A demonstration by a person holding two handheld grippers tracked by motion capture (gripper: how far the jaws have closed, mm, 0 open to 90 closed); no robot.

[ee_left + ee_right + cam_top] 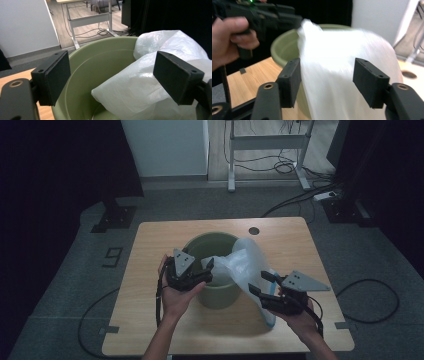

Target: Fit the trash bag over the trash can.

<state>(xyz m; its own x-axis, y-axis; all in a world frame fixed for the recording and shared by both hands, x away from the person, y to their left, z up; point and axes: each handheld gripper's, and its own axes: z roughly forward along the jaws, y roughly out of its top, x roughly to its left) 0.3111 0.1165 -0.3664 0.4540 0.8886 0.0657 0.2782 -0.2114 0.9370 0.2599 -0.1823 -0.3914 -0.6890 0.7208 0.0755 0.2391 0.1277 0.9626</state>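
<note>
A pale green bucket [216,246] stands in the middle of the wooden table [155,240]. A white translucent plastic bag [247,262] lies over its right rim, part inside and part hanging down the outer side. My left gripper [208,271] is at the bucket's left rim, pointing across the opening; its jaws stand wide apart and open [115,75], with the bucket [95,62] and the bag [140,85] beyond them. My right gripper [259,283] is low at the bucket's right, open [330,80]. The blurred bag [329,50] sits between its jaws, which do not press on it.
A round cable hole [254,230] sits at the table's far edge. A white cabinet [165,145] and a desk frame [267,142] with cables stand on the floor behind. A black cable [370,300] loops on the floor at the right. The right gripper view shows my left hand [229,40].
</note>
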